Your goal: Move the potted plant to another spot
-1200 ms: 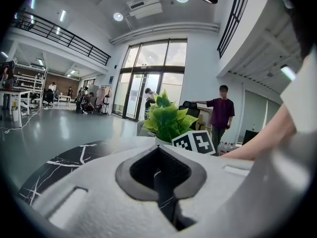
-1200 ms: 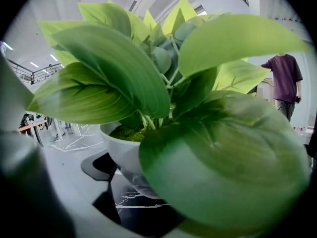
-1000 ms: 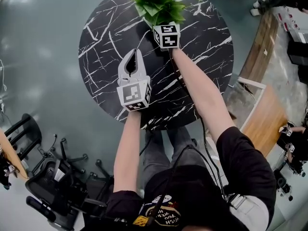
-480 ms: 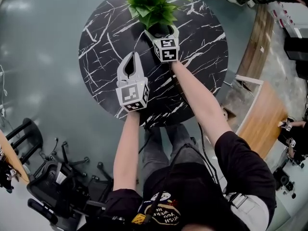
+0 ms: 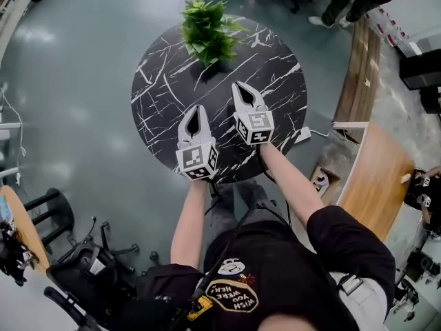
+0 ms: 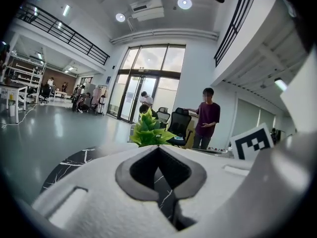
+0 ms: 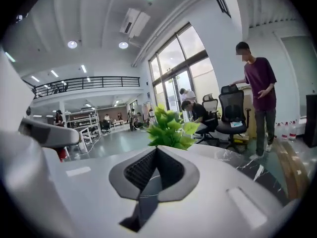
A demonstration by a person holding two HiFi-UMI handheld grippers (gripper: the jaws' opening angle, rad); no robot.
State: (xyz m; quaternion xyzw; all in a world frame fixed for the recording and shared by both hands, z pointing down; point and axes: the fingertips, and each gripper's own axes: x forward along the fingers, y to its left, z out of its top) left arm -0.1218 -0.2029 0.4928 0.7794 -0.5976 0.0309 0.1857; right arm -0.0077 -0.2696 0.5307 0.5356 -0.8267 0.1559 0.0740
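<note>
The potted plant (image 5: 209, 34), green and leafy, stands alone on the far part of the round black marble table (image 5: 155, 109). Neither gripper touches it. My right gripper (image 5: 239, 85) hovers over the table's middle, short of the plant, shut with nothing in it. My left gripper (image 5: 195, 108) is beside it, nearer the front edge, also shut and empty. In the left gripper view the plant (image 6: 148, 129) rises beyond the closed left gripper (image 6: 158, 148). In the right gripper view the plant (image 7: 171, 128) is straight ahead of the closed right gripper (image 7: 157, 148).
A wooden counter (image 5: 375, 178) curves along the right. Black office chairs (image 5: 76, 274) stand at the lower left. A power strip (image 5: 303, 135) lies on the floor by the table. A person in a purple shirt (image 7: 260, 98) stands beyond the table beside an office chair (image 7: 232, 114).
My right gripper has let go of the plant's pot, drawn back towards me and upwards, and shut. The left gripper has also risen and pulled back. The plant stays at the table's far side.
</note>
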